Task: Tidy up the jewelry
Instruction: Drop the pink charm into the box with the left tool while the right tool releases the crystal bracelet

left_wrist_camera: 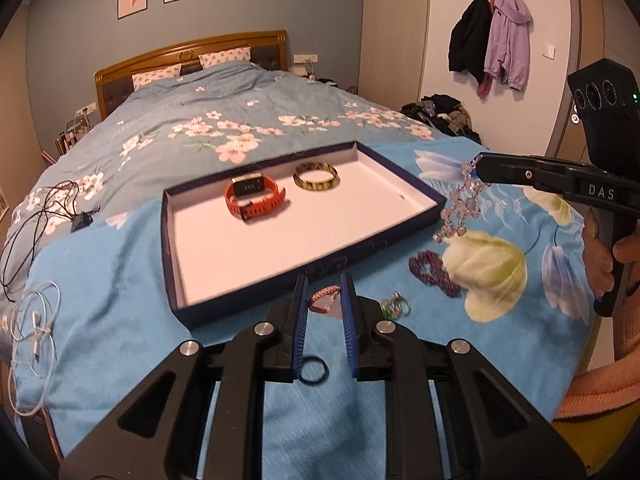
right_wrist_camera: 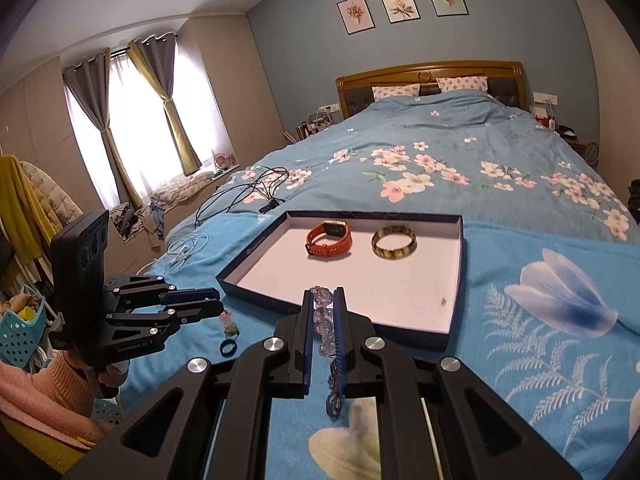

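A dark blue tray [left_wrist_camera: 172, 240] [right_wrist_camera: 456, 272] with a white floor lies on the bed and holds an orange watch [left_wrist_camera: 254, 196] [right_wrist_camera: 330, 239] and a tortoiseshell bangle [left_wrist_camera: 317, 176] [right_wrist_camera: 394, 242]. My right gripper [right_wrist_camera: 323, 294] [left_wrist_camera: 480, 164] is shut on a clear crystal bead bracelet [right_wrist_camera: 324, 320] [left_wrist_camera: 460, 204], which hangs just off the tray's right edge. My left gripper [left_wrist_camera: 324, 280] [right_wrist_camera: 218, 300] is open and empty, hovering over a pink braided bracelet [left_wrist_camera: 325, 300]. A dark ring [left_wrist_camera: 313, 370] [right_wrist_camera: 229, 347], a green ring [left_wrist_camera: 394, 307] and a purple bead bracelet [left_wrist_camera: 434, 272] [right_wrist_camera: 334, 392] lie on the blanket.
Black cables [left_wrist_camera: 44, 216] [right_wrist_camera: 248, 192] and white earphones [left_wrist_camera: 36, 320] [right_wrist_camera: 182, 250] lie left of the tray. The bed's headboard [right_wrist_camera: 432, 76] is far behind. Coats [left_wrist_camera: 488, 36] hang on the right wall. A blue basket [right_wrist_camera: 20, 328] stands at the left bedside.
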The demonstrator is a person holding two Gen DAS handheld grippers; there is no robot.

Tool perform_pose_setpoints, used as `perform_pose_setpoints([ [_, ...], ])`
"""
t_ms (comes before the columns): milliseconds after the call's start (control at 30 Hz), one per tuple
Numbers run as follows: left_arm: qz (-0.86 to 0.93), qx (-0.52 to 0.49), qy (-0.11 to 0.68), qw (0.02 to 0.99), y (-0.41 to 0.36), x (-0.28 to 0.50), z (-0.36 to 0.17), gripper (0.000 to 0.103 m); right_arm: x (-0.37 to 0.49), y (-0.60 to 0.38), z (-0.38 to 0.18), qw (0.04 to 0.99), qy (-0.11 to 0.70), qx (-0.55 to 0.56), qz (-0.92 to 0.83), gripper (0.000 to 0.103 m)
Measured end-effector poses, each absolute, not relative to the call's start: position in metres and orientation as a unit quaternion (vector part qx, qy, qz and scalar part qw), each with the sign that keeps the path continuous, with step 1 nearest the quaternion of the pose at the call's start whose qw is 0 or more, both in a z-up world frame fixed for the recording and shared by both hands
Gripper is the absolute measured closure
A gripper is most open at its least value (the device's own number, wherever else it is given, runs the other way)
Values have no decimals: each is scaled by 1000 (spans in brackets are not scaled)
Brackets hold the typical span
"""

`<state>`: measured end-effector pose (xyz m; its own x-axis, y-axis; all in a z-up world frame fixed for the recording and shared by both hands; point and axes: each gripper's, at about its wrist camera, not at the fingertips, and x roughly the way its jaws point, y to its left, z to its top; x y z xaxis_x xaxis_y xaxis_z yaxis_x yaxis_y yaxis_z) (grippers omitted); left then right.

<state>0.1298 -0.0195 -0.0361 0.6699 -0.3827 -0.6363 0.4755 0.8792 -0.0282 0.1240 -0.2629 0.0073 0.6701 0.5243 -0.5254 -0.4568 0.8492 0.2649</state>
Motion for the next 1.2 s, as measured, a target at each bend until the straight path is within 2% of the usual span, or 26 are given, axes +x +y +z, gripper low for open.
perform_pose_setpoints([
  [467,-219,66,319,920,-10,168,-19,86,161,-252,25,914,292,53,276,95],
  [1200,-213,46,342,914,-13,225,-29,86,220,-238,8,908,324,57,259,95],
])
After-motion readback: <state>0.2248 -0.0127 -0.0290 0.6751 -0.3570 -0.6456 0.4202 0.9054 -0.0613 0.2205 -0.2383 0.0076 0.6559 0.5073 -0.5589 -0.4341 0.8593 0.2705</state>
